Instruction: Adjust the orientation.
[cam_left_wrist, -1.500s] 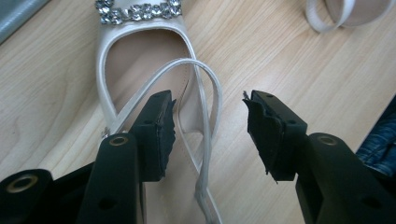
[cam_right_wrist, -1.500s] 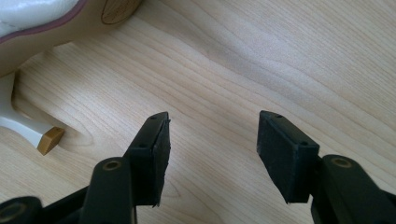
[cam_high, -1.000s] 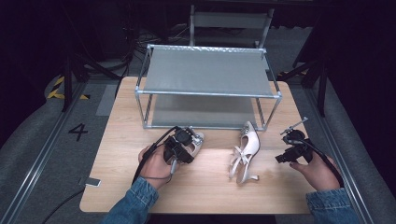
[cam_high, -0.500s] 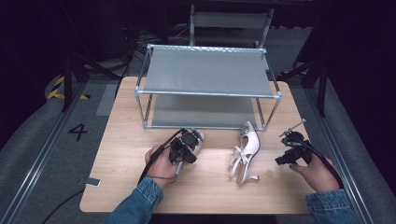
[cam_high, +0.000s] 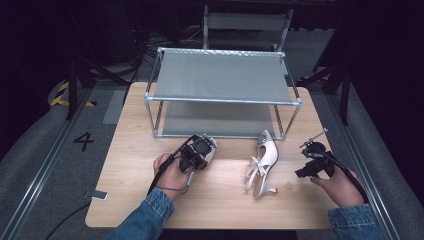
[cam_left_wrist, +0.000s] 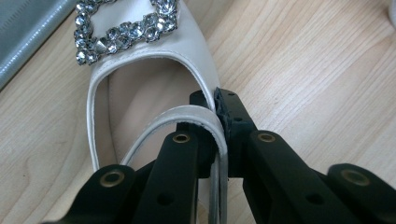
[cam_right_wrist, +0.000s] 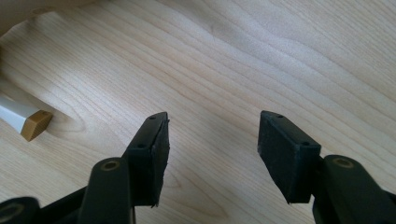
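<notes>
While the right gripper (cam_right_wrist: 212, 137) is being held with jaws apart over the table (cam_right_wrist: 280, 56), a white shoe (cam_left_wrist: 140, 98) is being clamped at its edge by the left gripper (cam_left_wrist: 217, 116) before the rack (cam_high: 222, 80). A second shoe (cam_high: 262, 162) is lying between the grippers.

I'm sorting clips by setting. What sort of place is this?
Probably a lab or studio set up for recording, not a home: a wooden table stands among dark surroundings, with cables on the floor, a painted number 4, and a bare metal shoe rack as a prop.
</notes>
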